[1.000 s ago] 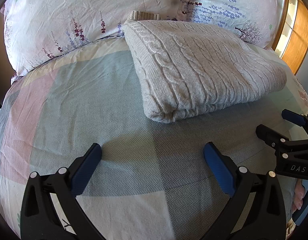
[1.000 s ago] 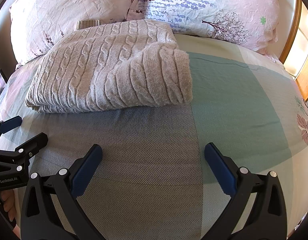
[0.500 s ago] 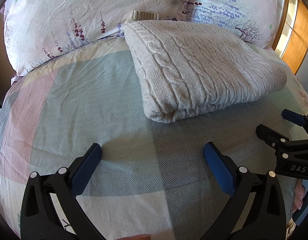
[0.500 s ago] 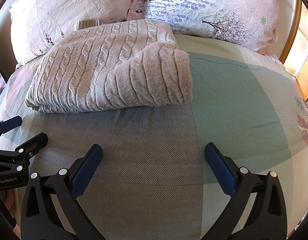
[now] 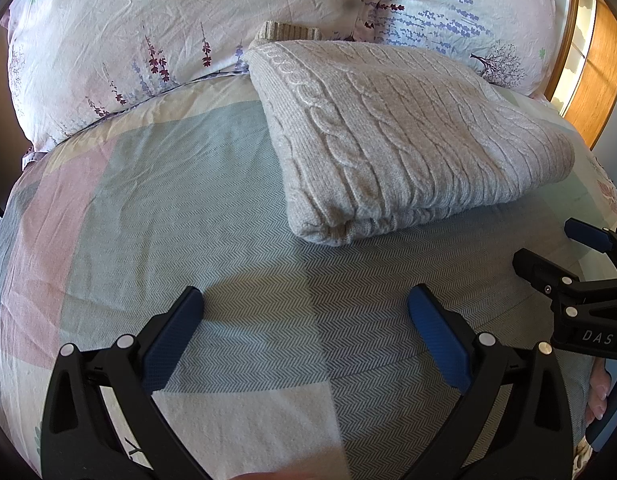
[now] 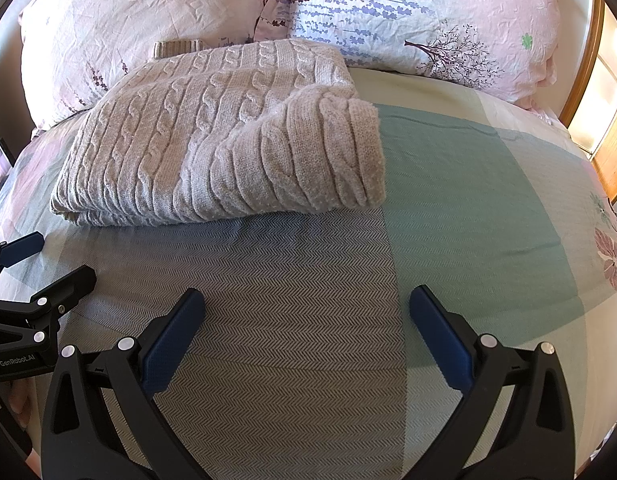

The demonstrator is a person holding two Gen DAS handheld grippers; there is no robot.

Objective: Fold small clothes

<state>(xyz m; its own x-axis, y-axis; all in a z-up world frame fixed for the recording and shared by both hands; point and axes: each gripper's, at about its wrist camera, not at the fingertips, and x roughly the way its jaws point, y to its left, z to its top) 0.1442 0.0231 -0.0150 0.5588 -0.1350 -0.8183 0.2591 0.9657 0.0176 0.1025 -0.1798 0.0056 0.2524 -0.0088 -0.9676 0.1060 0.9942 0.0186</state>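
Note:
A grey cable-knit sweater (image 5: 408, 136) lies folded into a thick rectangle on the bed, just below the pillows; it also shows in the right wrist view (image 6: 228, 140). My left gripper (image 5: 304, 304) is open and empty, hovering over the bedspread a short way in front of the sweater's near left corner. My right gripper (image 6: 304, 304) is open and empty, in front of the sweater's near right corner. Each gripper shows at the edge of the other's view: the right one (image 5: 548, 248) and the left one (image 6: 56, 256).
A checked bedspread (image 5: 148, 220) in green, pink, grey and white covers the bed. Two floral pillows (image 5: 168, 28) (image 6: 428, 20) lean at the head. A wooden headboard (image 6: 584, 60) and wooden furniture (image 5: 596, 60) stand at the right.

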